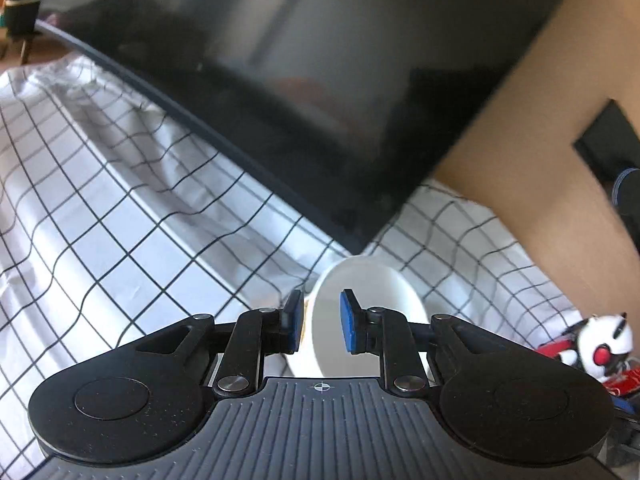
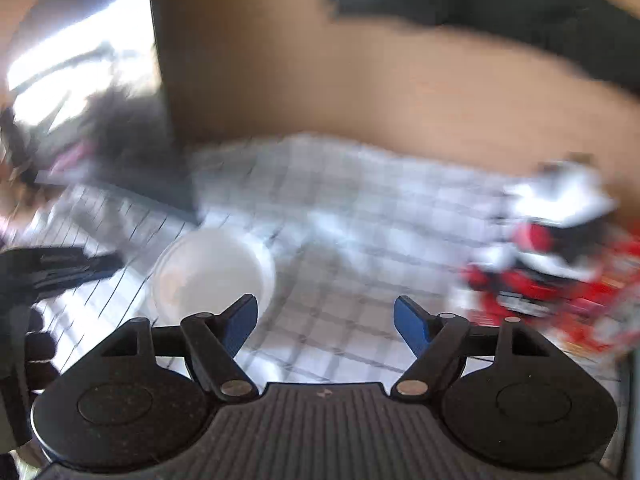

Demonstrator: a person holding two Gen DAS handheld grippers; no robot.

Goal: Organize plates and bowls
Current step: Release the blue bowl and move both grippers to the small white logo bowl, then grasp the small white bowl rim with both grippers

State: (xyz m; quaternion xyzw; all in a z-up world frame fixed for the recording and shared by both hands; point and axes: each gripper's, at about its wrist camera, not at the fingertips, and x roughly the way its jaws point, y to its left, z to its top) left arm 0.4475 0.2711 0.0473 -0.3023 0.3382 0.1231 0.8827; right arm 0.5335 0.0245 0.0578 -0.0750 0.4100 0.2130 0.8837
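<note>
Checked tabletop [image 1: 100, 200] carrying white bowl [image 1: 360, 312] near the dark screen [image 1: 280, 80]. Left tongs [image 1: 322, 320] pinch the bowl's rim; right tongs [image 2: 325, 326] gape empty. Carry level, grip firm.

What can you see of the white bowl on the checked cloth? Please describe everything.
The white bowl is plain, smooth and glossy, probably ceramic or plastic, and looks empty. It sits upright on the checked cloth, near a corner of the large black screen. In the left wrist view its rim passes between the narrow jaws of the left gripper; pad contact is unclear. In the blurred right wrist view it lies apart from the right gripper.
</note>
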